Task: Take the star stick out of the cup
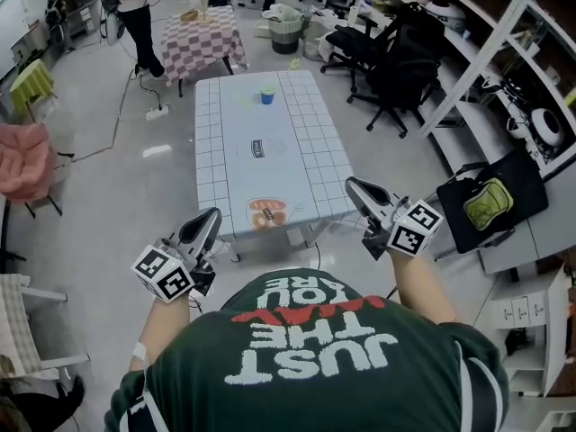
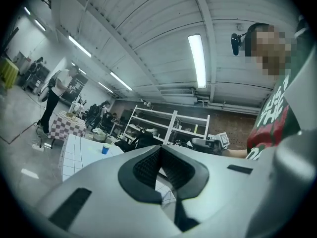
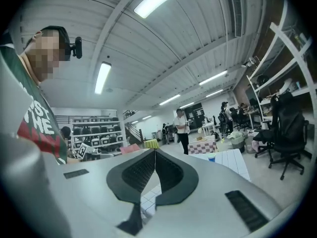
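A small blue cup [image 1: 267, 95] stands near the far end of the white gridded table [image 1: 306, 115]. It also shows in the left gripper view as the cup [image 2: 105, 148], with a thin pale stick [image 2: 113, 142] leaning out of it; its star is too small to make out. The cup [image 3: 212, 157] appears tiny in the right gripper view. Both grippers hang in the air in front of the table's near edge, far from the cup. My left gripper [image 1: 212, 214] [image 2: 160, 148] is shut and empty. My right gripper [image 1: 352, 185] [image 3: 154, 150] is shut and empty too.
An orange-printed mat [image 1: 268, 213] lies at the table's near edge and a small dark item [image 1: 258, 148] at mid-table. Behind stand a checkered table [image 1: 200, 39], a person [image 1: 135, 7] and a basket [image 1: 286, 27]. Office chairs [image 1: 396, 61], shelving and a black bag [image 1: 490, 201] line the right.
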`<action>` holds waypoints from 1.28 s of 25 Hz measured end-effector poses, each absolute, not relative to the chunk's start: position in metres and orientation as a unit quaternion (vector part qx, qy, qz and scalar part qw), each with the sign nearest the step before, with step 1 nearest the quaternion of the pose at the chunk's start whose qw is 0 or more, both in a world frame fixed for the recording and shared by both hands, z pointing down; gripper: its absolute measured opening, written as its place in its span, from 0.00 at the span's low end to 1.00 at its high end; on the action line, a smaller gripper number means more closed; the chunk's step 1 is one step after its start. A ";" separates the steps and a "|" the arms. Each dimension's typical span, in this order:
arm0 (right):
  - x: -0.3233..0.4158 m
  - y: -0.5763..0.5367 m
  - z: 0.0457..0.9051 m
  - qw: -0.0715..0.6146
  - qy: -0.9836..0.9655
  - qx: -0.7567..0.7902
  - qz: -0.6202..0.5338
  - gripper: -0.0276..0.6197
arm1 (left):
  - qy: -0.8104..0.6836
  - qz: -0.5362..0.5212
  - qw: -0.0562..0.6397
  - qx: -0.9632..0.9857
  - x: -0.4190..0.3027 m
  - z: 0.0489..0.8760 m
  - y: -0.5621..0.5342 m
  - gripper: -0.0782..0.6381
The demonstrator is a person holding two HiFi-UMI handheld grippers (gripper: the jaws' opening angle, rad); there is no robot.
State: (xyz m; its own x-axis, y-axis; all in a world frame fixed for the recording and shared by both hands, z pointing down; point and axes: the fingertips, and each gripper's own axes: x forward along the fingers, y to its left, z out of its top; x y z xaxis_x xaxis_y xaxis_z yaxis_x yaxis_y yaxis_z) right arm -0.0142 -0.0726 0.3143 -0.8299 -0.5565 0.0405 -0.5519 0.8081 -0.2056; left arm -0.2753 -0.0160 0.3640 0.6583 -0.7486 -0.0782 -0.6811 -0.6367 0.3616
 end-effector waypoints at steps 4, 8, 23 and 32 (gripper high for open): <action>-0.007 -0.108 0.327 0.011 0.946 -0.302 -0.118 0.09 | -0.385 -0.104 0.161 0.903 -0.266 0.371 -0.057 0.10; -0.003 -0.142 0.335 0.011 0.943 -0.306 -0.132 0.09 | -0.376 -0.099 0.167 0.906 -0.260 0.373 -0.094 0.10; 0.096 -0.354 0.382 -0.026 0.978 -0.175 -0.110 0.09 | -0.505 -0.045 0.126 0.853 -0.140 0.397 -0.280 0.10; 0.050 -0.447 0.427 -0.048 0.970 -0.209 -0.111 0.09 | -0.484 0.016 0.119 0.867 -0.164 0.421 -0.393 0.10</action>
State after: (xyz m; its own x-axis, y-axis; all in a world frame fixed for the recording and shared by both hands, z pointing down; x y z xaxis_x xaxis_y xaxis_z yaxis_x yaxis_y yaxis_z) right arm 0.0501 -0.4470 0.4268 -0.9078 -0.3952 0.1402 -0.4167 0.8876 -0.1962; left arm -0.1642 -0.3933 0.4206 0.5301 -0.8360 0.1419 -0.8434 -0.5025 0.1904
